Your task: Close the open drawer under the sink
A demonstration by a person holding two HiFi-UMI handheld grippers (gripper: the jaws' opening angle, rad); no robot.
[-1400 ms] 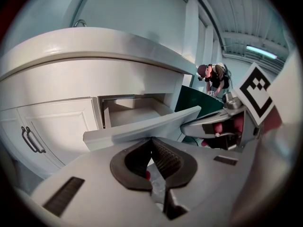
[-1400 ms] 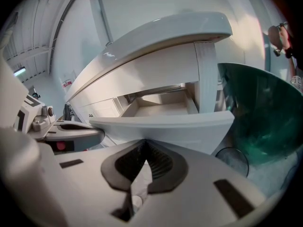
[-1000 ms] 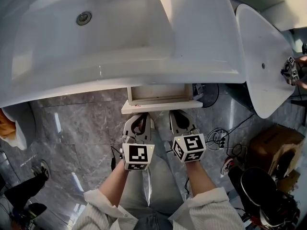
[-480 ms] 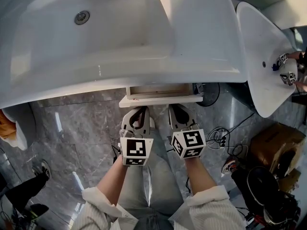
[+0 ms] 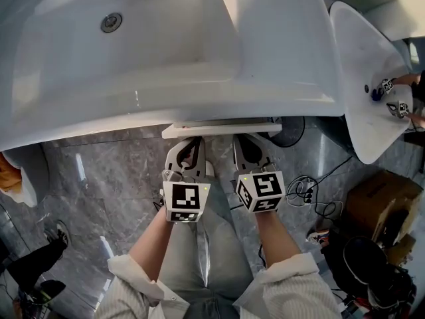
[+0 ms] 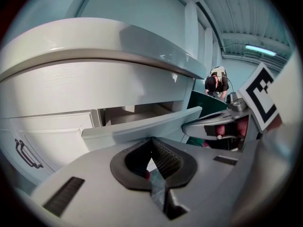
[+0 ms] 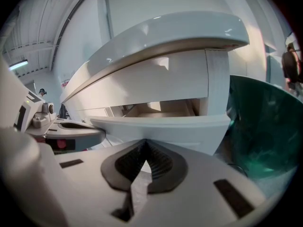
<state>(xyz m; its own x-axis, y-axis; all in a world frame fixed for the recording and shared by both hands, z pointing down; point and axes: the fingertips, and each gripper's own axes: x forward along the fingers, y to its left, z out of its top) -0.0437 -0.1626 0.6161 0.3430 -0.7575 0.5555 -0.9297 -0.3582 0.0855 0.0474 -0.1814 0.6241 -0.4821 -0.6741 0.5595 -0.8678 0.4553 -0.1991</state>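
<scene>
The white drawer [image 5: 222, 130] under the big white sink [image 5: 279, 58] shows only as a thin strip of its front past the sink's rim. My left gripper [image 5: 188, 142] and right gripper [image 5: 247, 140] are side by side, both shut and empty, tips against the drawer front. In the left gripper view the shut jaws [image 6: 152, 140] touch the drawer front [image 6: 142, 126], with a gap still showing behind it. The right gripper view has the shut jaws [image 7: 144, 142] pressed on the drawer front [image 7: 165, 126], its inside partly visible above.
A second white basin [image 5: 362, 78] stands at the right, where another person's gripper [image 5: 400, 106] works. A cardboard box [image 5: 380, 203], cables [image 5: 302, 195] and a dark bag [image 5: 365, 264] lie on the grey floor. A cabinet door handle [image 6: 26, 152] is left of the drawer.
The drawer has slid inward under the sink, from well open to nearly shut. Both grippers moved forward with it, still pressed on its front.
</scene>
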